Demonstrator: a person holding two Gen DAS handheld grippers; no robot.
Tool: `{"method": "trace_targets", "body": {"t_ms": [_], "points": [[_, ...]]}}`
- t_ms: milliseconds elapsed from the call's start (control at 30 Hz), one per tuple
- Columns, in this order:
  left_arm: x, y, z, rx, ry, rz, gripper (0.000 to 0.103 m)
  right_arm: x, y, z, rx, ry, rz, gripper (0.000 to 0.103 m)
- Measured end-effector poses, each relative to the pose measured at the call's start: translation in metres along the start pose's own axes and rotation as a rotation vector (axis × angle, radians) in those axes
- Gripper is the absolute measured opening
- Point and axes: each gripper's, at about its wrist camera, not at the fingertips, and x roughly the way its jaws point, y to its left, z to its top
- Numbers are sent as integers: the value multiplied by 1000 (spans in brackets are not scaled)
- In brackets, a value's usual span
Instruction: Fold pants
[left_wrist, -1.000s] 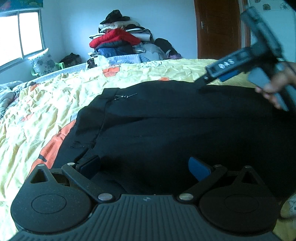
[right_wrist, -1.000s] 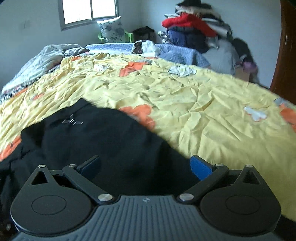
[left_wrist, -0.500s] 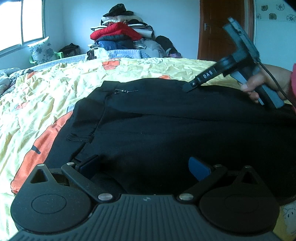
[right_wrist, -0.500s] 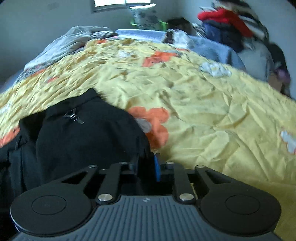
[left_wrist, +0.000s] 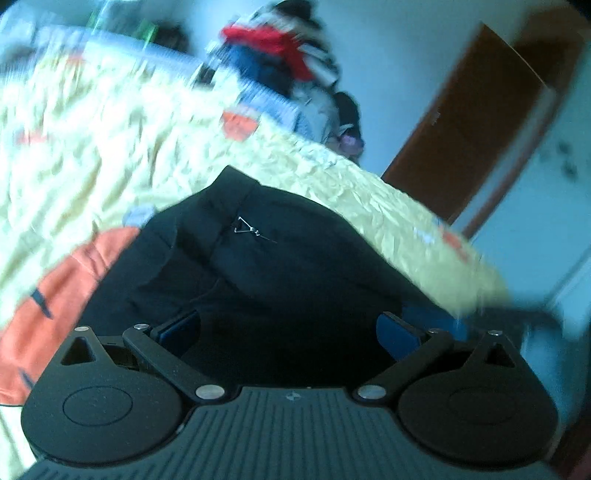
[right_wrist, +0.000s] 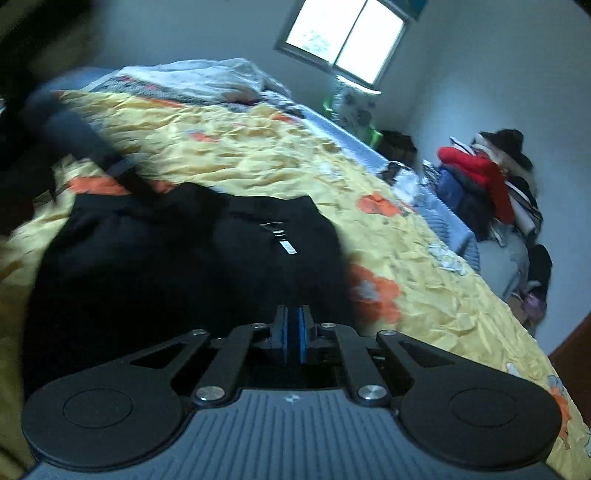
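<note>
bed: yellow flowered sheet (right_wrist: 258, 155), black pants (left_wrist: 280, 266) at centre
left gripper (left_wrist: 288, 328): spread wide over pants
right gripper (right_wrist: 292, 328): pinched together on pants

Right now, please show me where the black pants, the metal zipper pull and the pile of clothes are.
black pants (left_wrist: 295, 266): left wrist view, middle of the fabric.
metal zipper pull (right_wrist: 280, 234): right wrist view, its shiny tab.
pile of clothes (right_wrist: 480, 173): right wrist view, red garment.

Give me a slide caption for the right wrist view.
Right gripper shut on black pants spread over a yellow floral quilt, clothes pile beyond.
</note>
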Motion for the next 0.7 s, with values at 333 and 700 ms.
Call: {"method": "trace_targets", "body": {"t_ms": [333,700], "points": [[25,-1,22,-78,63,-15,102,33,-81,4,256,41,9,43],[28,7,18,-52,124,-20,102,119,-159,-27,590,151,229,27]]}}
